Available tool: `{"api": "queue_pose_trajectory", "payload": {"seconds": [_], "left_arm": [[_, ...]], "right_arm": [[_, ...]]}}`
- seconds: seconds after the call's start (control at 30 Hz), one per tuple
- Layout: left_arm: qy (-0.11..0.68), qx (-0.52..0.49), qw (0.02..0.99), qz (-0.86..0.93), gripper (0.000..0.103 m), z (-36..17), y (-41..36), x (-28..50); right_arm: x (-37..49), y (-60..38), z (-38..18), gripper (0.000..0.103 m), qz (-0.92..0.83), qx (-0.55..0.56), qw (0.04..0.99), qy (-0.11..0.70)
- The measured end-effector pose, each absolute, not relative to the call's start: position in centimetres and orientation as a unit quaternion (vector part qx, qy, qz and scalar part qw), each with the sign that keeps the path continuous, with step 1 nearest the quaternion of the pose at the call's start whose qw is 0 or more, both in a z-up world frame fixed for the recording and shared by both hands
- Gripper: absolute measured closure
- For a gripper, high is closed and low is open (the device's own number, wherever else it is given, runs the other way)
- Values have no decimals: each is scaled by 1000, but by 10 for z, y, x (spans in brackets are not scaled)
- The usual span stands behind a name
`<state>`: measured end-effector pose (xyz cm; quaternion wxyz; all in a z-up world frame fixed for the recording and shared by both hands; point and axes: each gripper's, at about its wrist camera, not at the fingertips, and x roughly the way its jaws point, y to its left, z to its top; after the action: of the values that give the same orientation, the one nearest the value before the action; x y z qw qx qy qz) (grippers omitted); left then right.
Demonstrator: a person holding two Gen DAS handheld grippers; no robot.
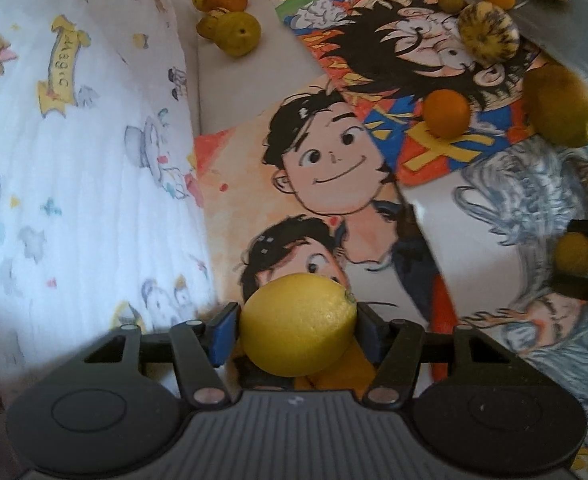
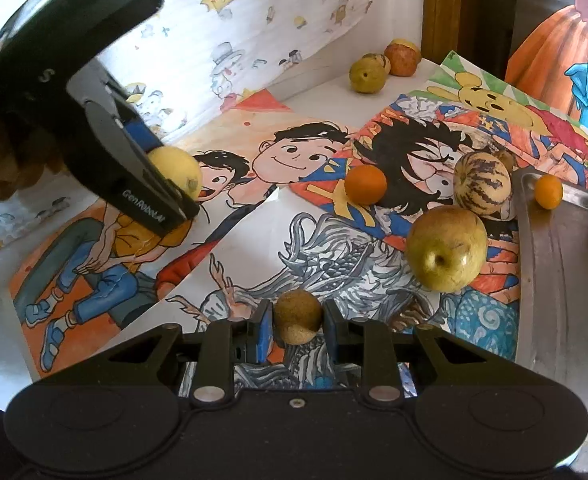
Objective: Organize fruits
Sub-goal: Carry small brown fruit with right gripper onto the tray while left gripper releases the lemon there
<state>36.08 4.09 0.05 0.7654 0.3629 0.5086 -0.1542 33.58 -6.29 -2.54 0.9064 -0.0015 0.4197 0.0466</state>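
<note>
So I've got both hands full right now: my left gripper (image 1: 298,330) is clamped on a lemon (image 1: 299,324) and my right gripper (image 2: 298,322) is pinching a small brown fruit (image 2: 297,316), maybe a kiwi, can't say for sure. Both are up off the table, over the cartoon drawings (image 2: 294,160) spread across it. The metal tray (image 2: 554,280) sits at the far right with a little orange (image 2: 548,191) already on it, so I'm guessing that's where everything goes. What worries me is the lemon: it's round and slick, and the pads only catch it on the two sides, so a quick swing could pop it out and send it rolling. The brown one is held near the fingertips too, not deep in the jaws, so same risk. Also the way to the tray is crowded, with a pear (image 2: 447,249), a striped melon (image 2: 482,184) and a bigger orange (image 2: 365,185) sitting just beside the rim. If I come in low I'll knock one and it'll roll off the paper. And with both grippers heading the same way they could bump each other. The three fruits in the back corner (image 2: 378,68) are well apart from all this, at least.
</note>
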Motion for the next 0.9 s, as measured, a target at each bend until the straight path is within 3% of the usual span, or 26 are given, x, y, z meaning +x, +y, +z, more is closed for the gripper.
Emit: {"api": "queue_pose_trajectory", "payload": {"seconds": [0.47, 0.9], "left_arm": [[540, 232, 792, -163, 38, 16, 47, 326], [538, 180, 805, -174, 38, 40, 19, 308]], "right_arm": [[317, -76, -14, 75, 63, 22, 900, 431], [288, -126, 30, 75, 35, 24, 911, 411]]}}
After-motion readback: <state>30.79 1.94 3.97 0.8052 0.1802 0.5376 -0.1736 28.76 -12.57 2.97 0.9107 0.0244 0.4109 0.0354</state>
